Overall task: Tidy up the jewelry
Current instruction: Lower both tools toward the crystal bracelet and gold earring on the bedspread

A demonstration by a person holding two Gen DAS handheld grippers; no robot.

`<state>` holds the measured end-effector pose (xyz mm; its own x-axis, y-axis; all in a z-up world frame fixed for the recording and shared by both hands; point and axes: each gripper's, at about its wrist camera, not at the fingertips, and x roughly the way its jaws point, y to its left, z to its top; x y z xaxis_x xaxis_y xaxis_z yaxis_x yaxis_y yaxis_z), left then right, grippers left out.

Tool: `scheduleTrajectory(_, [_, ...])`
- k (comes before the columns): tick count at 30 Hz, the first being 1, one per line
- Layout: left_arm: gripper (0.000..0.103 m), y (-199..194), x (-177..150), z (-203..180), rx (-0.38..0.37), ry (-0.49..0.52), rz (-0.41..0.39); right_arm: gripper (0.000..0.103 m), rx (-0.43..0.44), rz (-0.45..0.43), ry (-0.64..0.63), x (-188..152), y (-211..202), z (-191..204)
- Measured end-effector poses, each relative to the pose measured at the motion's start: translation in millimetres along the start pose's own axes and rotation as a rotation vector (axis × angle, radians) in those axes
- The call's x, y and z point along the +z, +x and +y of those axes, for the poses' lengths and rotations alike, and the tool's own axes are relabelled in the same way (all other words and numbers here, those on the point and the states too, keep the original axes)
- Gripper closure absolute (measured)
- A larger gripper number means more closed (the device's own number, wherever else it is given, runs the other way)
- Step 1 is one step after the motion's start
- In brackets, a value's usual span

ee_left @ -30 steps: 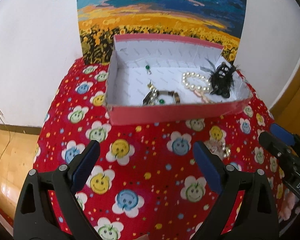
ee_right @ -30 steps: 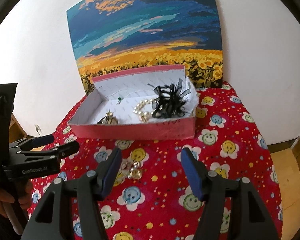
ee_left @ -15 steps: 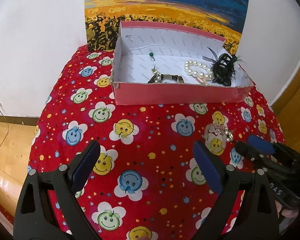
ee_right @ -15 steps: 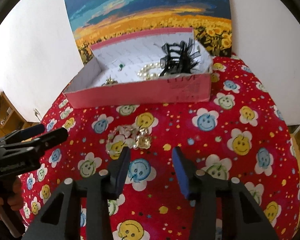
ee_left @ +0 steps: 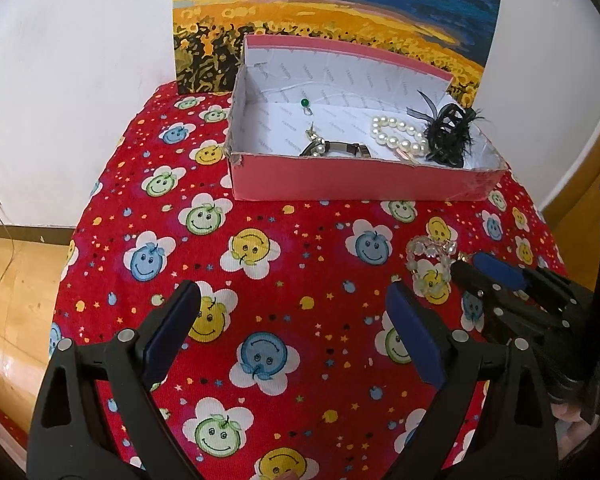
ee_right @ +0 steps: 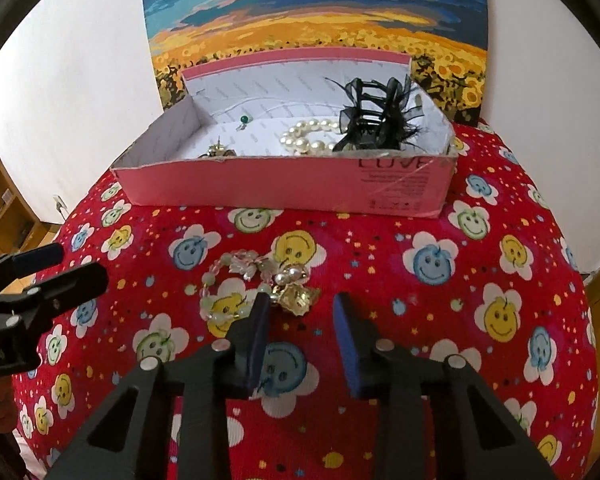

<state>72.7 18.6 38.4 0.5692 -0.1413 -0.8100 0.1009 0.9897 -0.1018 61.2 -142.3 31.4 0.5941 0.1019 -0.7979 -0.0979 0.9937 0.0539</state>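
- Presently, right gripper (ee_right: 298,308): black two-finger clamp with blue pads, jaws parted by a narrow gap, gripping nothing, tips low over the cloth; its left pad tip sits just beside the gold flower-shaped ornament (ee_right: 296,298)
- Pale green and pink beaded bracelet (ee_right: 228,286): lies loose on the cloth in front of the box, touching the gold ornament and a small cluster of pearls
- Left gripper (ee_left: 294,300): matching black clamp with blue pads, jaws spread wide, empty, hanging over the cloth well apart from the bracelet
- Red tablecloth printed with smiley-face flowers (ee_right: 432,264): covers the whole table top
- Pink cardboard box with white printed lining (ee_right: 284,186): open, standing at the far side of the cloth against the painting
- White pearl bracelet (ee_left: 396,134): inside the box, right of middle, touching the black clip
- Black feathered claw hair clip (ee_left: 450,136): inside the box at its right end
- Green bead earring (ee_left: 306,104): inside the box, near the back wall
- Dark band with gold fittings (ee_left: 336,148): inside the box, against the front wall
- Sunflower-field painting with blue sky (ee_left: 332,12): upright against the white wall behind the box
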Motion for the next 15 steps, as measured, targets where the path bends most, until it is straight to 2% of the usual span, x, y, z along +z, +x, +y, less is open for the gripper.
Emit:
scheduleTrajectory(5, [0.010, 2, -1, -3, -0.007, 0.005, 0.007, 0.082, -0.010, 0.001, -0.016, 3, 3, 2])
scheduleTrajectory(15, [0.010, 6, -3, -15, -0.009, 0.026, 0.019, 0.082, 0.004, -0.038, 0.005, -2, -14, -7])
